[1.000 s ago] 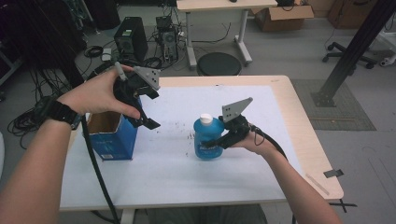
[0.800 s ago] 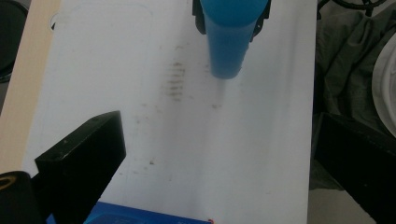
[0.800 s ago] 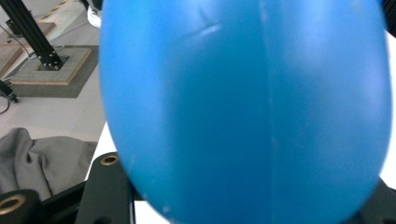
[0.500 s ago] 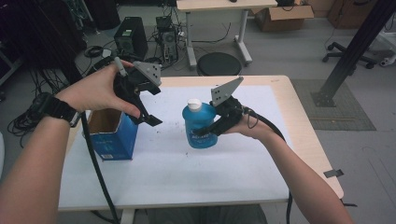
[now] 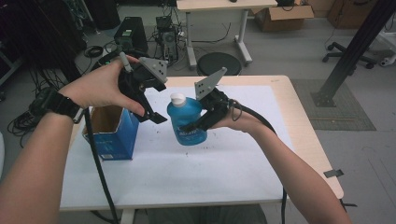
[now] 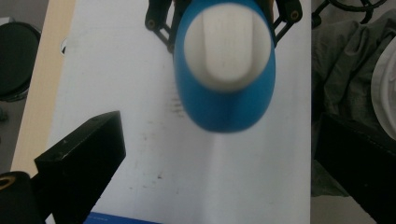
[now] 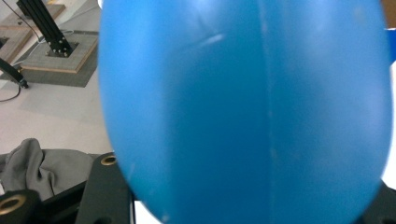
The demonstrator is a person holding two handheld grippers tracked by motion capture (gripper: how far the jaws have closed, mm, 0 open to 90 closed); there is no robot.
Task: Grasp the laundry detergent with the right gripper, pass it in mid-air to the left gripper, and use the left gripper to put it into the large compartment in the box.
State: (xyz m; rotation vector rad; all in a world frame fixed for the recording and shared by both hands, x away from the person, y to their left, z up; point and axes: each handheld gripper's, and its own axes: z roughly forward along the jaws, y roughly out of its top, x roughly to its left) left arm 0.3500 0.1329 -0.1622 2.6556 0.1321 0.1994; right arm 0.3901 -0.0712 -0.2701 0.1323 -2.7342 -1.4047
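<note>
A blue bottle [image 5: 187, 122] with a white cap [image 5: 178, 99] hangs upright above the white mat [image 5: 224, 163], and my right gripper [image 5: 197, 122] is shut on its body from the right. The right gripper view has the bottle's blue side [image 7: 243, 112] close up between the black jaws. My left gripper [image 5: 150, 111] is held over an open-topped blue box [image 5: 109, 135], just left of the bottle, its jaws open and apart from it. In the left gripper view the cap [image 6: 227, 49] and blue shoulder [image 6: 224, 105] face me, with the right gripper [image 6: 159, 18] behind them.
The blue box stands on the mat's left side. A wooden table edge [image 5: 303, 121] runs along the right, with a dark scrap [image 5: 334, 173] near the corner. Behind the table are a round black stool [image 5: 219, 63], computer towers [image 5: 131, 32] and cables on the floor.
My right gripper has lifted the blue bottle off the mat and carried it left, toward the left gripper. The left hand has stayed above the box.
</note>
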